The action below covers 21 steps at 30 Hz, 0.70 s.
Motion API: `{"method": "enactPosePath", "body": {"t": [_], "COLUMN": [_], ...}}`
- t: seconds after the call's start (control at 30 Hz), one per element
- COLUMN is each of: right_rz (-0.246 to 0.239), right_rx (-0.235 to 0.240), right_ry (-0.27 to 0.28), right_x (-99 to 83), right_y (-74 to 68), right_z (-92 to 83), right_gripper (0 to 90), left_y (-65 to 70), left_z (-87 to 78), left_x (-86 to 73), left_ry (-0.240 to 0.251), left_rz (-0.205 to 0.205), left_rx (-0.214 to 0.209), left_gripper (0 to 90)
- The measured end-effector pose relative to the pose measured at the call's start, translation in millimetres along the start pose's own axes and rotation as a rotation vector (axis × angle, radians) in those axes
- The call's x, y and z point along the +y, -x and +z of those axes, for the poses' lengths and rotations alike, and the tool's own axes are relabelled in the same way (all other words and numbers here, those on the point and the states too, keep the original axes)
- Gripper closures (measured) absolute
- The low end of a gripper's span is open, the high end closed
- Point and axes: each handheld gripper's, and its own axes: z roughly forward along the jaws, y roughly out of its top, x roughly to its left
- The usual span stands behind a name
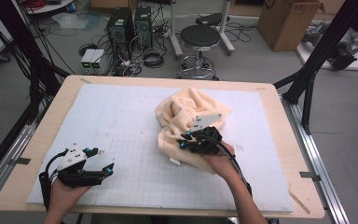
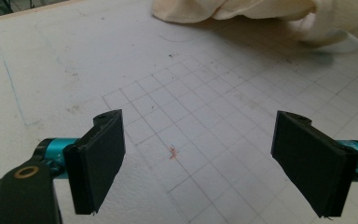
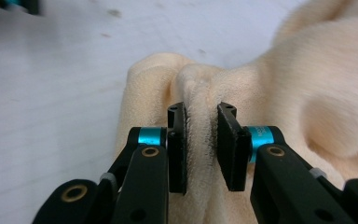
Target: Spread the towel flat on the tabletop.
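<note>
Your right tongs (image 3: 201,140) are pinching a fold of the soft peach towel (image 1: 186,112). In the right gripper view you can see the fuzzy cloth squeezed between the two black pads. The towel sits in a bunched heap a little right of the middle of the high view, on the white gridded mat (image 1: 121,121) that covers the surface. Your right hand (image 1: 221,161) is at the lower edge of the heap.

Your left tongs (image 2: 200,158) are spread wide with nothing in them. They hover over the bare mat at the lower left of the high view, well apart from the towel.

It looks like you are at the grab-and-lift step, starting to pull the towel out of its heap. Next you will likely need to lift the pinched fold higher, so an edge hangs free. Then bring your left tongs over to catch a corner, so you can spread the towel flat.
</note>
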Motion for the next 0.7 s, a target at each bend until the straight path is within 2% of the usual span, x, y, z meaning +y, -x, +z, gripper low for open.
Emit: {"method": "enactPosePath", "body": {"t": [0.2,0.27,0.4,0.47,0.53,0.63,0.7], "right_rz": [-0.076,-0.084,-0.110,-0.120,-0.110,-0.053,-0.044], "right_rx": [0.120,0.173,0.241,0.253,0.262,0.267,0.257], "right_ry": [0.015,0.037,0.044,0.027,0.015,0.018,0.045], "right_x": [9.2,11.4,13.2,11.4,6.2,-1.8,-2.4], "right_y": [-33.3,-44.3,-59.5,-65.0,-64.0,-59.5,-58.3], "right_z": [5.5,8.2,15.0,19.7,26.3,31.0,27.6], "right_gripper": [75.4,75.4,75.1,74.6,72.4,58.9,53.6], "left_y": [0.4,0.1,-0.3,0.1,0.7,2.7,3.3], "left_z": [-1.1,-1.5,-2.4,-2.5,-2.3,-1.7,-1.5], "left_x": [0.1,0.2,0.3,0.4,0.5,1.0,1.1], "left_ry": [0.003,0.007,0.012,0.012,0.014,0.016,0.015], "left_rz": [0.000,0.001,0.000,-0.001,0.005,0.010,0.010], "left_rx": [-0.002,-0.001,-0.002,-0.005,-0.010,-0.019,-0.022], "left_gripper": [17.9,17.9,17.9,17.9,17.9,17.9,18.0]}}
